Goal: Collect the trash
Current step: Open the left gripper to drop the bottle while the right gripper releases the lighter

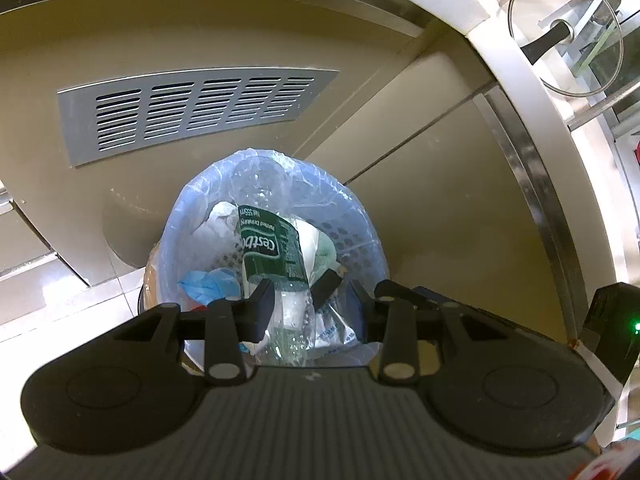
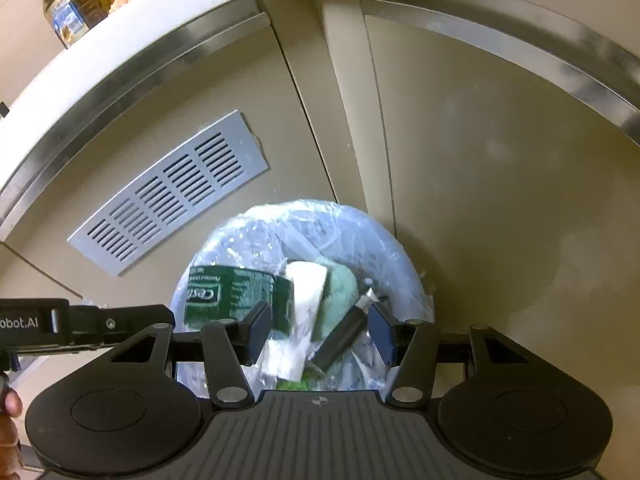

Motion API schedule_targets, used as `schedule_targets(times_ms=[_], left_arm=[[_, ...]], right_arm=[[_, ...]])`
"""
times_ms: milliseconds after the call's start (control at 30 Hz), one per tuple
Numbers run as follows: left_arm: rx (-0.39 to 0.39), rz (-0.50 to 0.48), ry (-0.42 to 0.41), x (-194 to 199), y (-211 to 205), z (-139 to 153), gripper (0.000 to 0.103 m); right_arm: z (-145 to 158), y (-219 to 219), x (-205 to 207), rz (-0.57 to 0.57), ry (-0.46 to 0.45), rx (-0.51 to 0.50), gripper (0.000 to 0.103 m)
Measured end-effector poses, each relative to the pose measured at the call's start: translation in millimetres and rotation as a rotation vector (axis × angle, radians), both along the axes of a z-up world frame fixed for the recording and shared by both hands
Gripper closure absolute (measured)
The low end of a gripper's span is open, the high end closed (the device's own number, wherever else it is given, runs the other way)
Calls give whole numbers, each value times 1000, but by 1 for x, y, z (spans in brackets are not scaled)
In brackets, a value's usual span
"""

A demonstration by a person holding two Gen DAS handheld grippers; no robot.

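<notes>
Both the left gripper (image 1: 294, 300) and right gripper (image 2: 318, 330) hang part-open, empty, above the bin (image 1: 352, 236); the bottle (image 1: 270, 248) below, perched high, could roll out.

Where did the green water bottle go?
In both wrist views the green-labelled water bottle lies inside the bag-lined trash bin, beside white paper, below the vent grille.

Bin (image 1: 360, 236) is sitting on the floor right against the cabinet front (image 1: 208, 48), its far rim touching or nearly touching, so no passage is showing behind it. Bin mouth is staying open from above, but the bottle (image 1: 272, 248), paper and wrappers are filling it nearly to the rim. Counter edge (image 2: 132, 36) is overhanging above. Floor to the bin's left is lying open.
</notes>
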State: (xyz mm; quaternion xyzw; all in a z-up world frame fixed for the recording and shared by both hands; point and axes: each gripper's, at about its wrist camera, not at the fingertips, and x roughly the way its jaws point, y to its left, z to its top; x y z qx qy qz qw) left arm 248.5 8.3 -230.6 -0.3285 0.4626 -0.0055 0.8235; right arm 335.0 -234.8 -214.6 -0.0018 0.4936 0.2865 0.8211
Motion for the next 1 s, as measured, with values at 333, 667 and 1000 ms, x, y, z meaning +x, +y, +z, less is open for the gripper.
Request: schedule_targets(times_ms=[333, 667, 1000], left_arm=[[15, -2, -8, -15, -11, 17, 68], [63, 20, -4, -33, -21, 50, 68], [156, 11, 6, -55, -43, 92, 68]], right_arm=[[12, -18, -16, 9, 20, -6, 49], [45, -38, -30, 37, 12, 17, 49], [77, -54, -45, 96, 7, 37, 46]])
